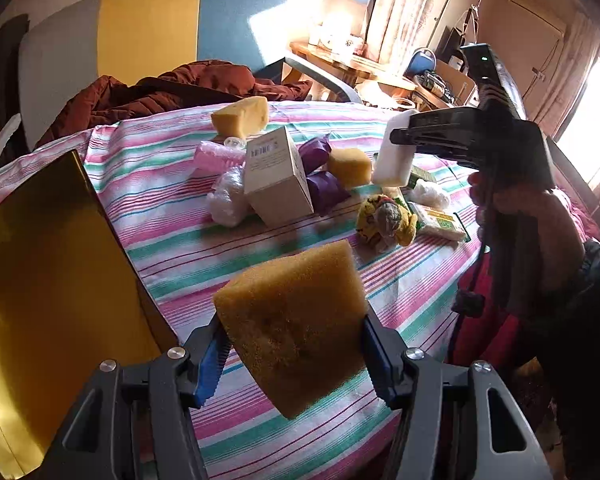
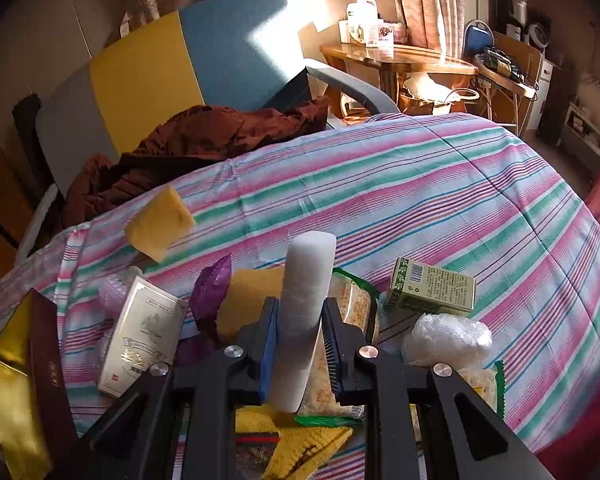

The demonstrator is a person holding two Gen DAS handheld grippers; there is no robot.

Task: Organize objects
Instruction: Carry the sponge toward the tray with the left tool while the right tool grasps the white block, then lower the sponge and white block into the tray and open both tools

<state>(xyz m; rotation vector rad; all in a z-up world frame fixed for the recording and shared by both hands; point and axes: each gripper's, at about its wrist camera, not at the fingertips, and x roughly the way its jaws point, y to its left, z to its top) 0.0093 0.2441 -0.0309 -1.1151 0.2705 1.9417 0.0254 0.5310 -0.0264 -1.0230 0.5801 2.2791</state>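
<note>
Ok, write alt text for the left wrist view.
The left gripper clamps a yellow sponge above a striped cloth. Beyond it lie a white box, purple bags and two more sponges, while the right gripper holds a white block over them. A gold box fills the left edge.

Home living room — striped tablecloth (image 2: pixel 440 184), upholstered armchair (image 2: pixel 204 52), curtained window (image 2: pixel 432 0), wooden side table (image 2: pixel 400 58)

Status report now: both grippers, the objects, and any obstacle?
Left gripper shut on yellow sponge, lifted above the striped cloth. Right gripper shut on white sponge. Clutter pile below; gold box close at left.
</note>
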